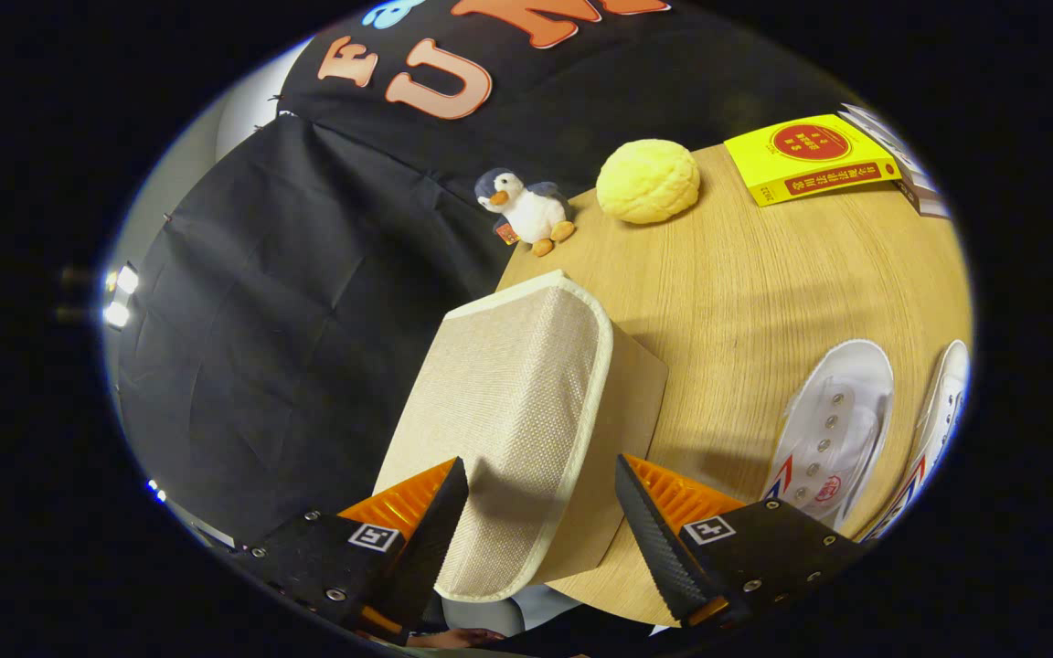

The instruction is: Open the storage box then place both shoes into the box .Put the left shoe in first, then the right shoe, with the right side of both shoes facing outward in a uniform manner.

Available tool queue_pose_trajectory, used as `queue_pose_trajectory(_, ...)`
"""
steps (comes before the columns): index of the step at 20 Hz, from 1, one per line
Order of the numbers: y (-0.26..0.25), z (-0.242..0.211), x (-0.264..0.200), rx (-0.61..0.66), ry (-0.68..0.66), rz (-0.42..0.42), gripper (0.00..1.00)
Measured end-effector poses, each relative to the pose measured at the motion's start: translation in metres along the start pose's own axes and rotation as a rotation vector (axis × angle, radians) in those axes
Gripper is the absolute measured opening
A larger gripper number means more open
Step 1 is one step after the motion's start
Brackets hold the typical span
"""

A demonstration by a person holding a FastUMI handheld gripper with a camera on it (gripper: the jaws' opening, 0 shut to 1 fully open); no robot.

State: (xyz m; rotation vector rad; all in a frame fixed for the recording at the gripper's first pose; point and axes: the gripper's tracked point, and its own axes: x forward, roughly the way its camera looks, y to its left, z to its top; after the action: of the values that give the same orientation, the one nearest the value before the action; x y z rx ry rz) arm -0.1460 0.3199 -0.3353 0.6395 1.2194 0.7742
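Note:
The beige fabric storage box (632,402) stands on the wooden table (764,283), its woven lid (517,384) with cream trim lying shut on top. My gripper (540,464) is open, its fingers wide apart astride the lid's near end; the trimmed lid edge runs between them. I cannot tell whether either finger touches the lid. Two white canvas shoes lie side by side beyond the right finger: the nearer shoe (833,429) shows its laces and eyelets, and the farther shoe (940,416) lies just past it.
At the table's far edge stand a small penguin plush (526,208) and a yellow bun-shaped toy (647,181). A yellow book (805,157) lies beyond them beside another booklet (901,160). Bare tabletop lies between the box and the shoes.

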Motion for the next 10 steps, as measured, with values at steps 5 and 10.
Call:
queue_pose_trajectory(5,0.005,-0.007,0.014,0.123,0.016,0.087,0.97)
queue_pose_trajectory(10,0.007,-0.01,0.017,0.24,0.029,0.18,0.97)
